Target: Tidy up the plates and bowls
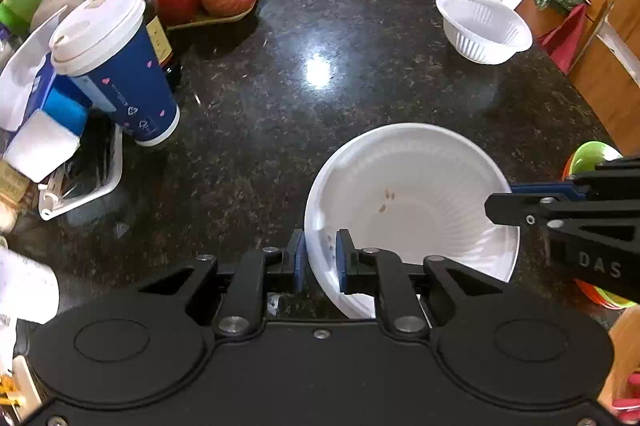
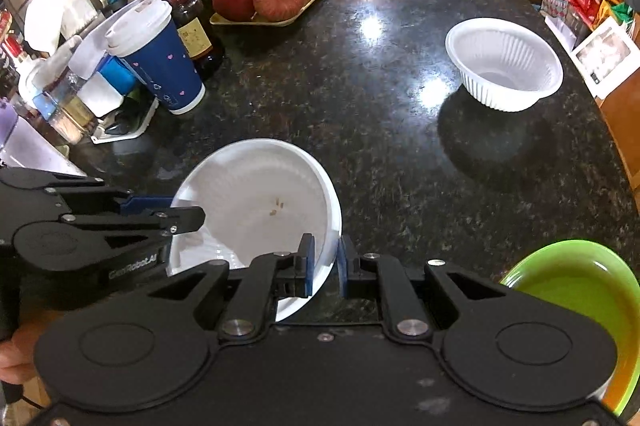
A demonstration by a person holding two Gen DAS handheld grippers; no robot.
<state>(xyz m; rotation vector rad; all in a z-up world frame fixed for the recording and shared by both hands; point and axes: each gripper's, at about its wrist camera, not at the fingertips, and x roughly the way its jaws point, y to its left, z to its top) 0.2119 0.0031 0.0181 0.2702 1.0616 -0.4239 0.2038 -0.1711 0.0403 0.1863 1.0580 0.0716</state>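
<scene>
The white ribbed bowl (image 1: 412,202) was held tilted just above the dark speckled granite surface (image 1: 320,26), pinched at opposite sides of its rim. The left gripper (image 1: 320,254) had its jaws narrowed on the near-left rim wall, and the right gripper (image 2: 326,262) had its jaws narrowed on the rim's other side. A second white ribbed bowl (image 2: 504,64) sat alone, well apart at the far right edge. Green plates (image 2: 580,290) waited at the near right. Judged from this, little was sorted yet: the bowls were not nested. Both bowls looked like thin, fluted disposable plastic with a few crumbs inside the held one; the surface was glossy and reflective.
</scene>
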